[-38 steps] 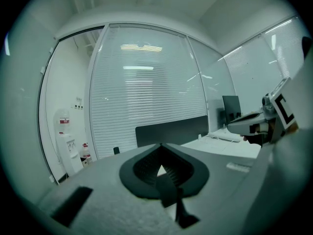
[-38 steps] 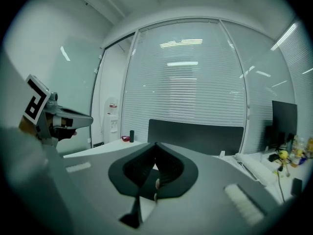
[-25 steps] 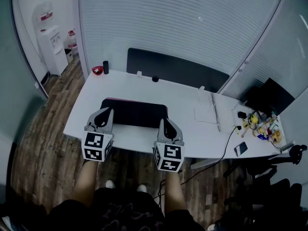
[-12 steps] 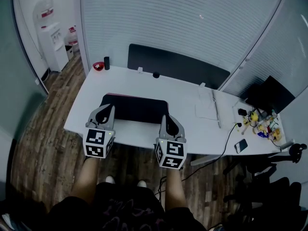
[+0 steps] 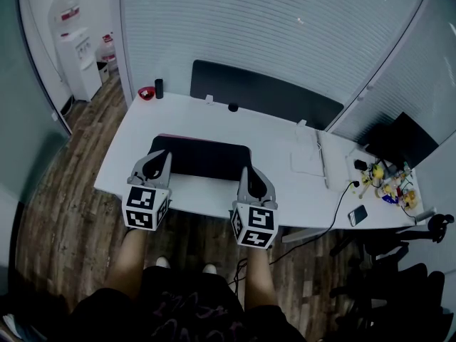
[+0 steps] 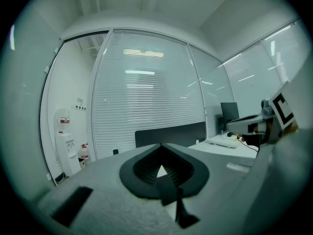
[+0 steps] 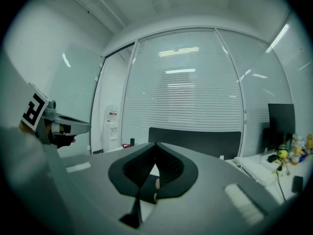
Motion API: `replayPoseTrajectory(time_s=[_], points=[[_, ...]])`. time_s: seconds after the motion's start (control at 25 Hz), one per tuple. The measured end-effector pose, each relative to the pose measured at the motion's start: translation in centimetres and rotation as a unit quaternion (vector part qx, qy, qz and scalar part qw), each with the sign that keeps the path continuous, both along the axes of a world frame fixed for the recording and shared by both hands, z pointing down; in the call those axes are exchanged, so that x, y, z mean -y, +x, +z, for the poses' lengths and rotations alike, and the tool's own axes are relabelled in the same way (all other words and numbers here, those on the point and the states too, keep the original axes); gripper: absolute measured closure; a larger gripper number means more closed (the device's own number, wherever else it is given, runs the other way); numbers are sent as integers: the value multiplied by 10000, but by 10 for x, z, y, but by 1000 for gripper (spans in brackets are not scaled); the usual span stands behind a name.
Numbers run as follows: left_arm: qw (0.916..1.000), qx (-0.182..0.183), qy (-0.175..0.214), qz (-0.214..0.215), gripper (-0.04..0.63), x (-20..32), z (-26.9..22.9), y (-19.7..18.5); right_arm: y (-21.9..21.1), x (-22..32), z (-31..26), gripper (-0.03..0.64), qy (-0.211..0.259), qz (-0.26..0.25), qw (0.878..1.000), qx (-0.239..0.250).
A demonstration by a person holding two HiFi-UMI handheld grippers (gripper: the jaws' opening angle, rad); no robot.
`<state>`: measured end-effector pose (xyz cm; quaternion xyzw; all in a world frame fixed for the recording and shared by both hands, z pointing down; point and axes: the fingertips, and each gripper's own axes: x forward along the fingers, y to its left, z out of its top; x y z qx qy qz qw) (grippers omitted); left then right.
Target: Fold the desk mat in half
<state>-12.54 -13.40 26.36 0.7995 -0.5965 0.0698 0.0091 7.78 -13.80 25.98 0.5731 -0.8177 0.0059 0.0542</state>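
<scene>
The black desk mat (image 5: 203, 159) lies on the white desk (image 5: 278, 137) near its front edge, with a thin pink edge along its far left side. My left gripper (image 5: 162, 155) is shut at the mat's left end. My right gripper (image 5: 246, 171) is shut at the mat's near right corner. In the left gripper view a dark strip of mat (image 6: 165, 190) sits pinched between the shut jaws. In the right gripper view a dark strip with a pink spot (image 7: 146, 187) sits in the jaws the same way. Both grippers point forward over the desk.
A white keyboard and papers (image 5: 311, 159) lie right of the mat. Cables and small items (image 5: 385, 182) and a phone (image 5: 357, 215) crowd the desk's right end. A red bowl (image 5: 146, 92) and a black cylinder (image 5: 158, 87) stand at the far left corner. A dark panel (image 5: 263, 95) runs behind the desk.
The head view has shifted slightly. Both grippers stay shut at the mat's ends, in about the same place relative to it.
</scene>
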Motion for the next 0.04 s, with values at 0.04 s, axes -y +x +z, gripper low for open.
replayPoseTrajectory(time_s=[0.04], points=[[10000,-29,-4,11,594,1,0,-1,-1,1,0,607,8,2,10000,-3]])
